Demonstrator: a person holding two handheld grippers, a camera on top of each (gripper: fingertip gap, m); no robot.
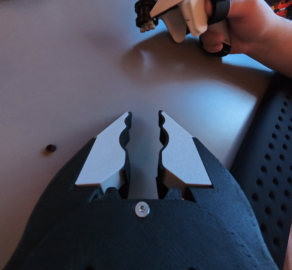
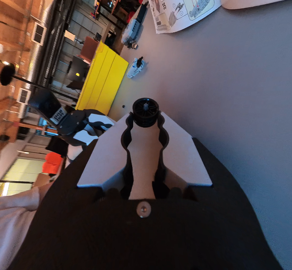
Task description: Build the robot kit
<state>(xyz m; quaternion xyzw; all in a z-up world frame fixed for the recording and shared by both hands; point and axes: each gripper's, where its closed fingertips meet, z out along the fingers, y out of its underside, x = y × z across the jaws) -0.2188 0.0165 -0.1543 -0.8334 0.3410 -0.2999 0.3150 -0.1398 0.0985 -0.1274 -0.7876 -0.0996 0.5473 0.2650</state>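
- Right now the right gripper (image 2: 144, 113) is clamped on a small black wheel (image 2: 145, 114) at its fingertips, lifted clear above the grey table (image 2: 221, 104).
- Over on the other side, the left gripper (image 1: 145, 112) hangs with jaws parted and nothing between them.
- Well apart on the table lie a printed instruction sheet (image 2: 181, 4) and a small white brick assembly (image 2: 136, 68).

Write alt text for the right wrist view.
The right gripper holds a small black toy wheel at the tips of its jaws, above a grey table. An open instruction sheet and a small white brick assembly lie on the table beyond, and the left gripper shows at left.
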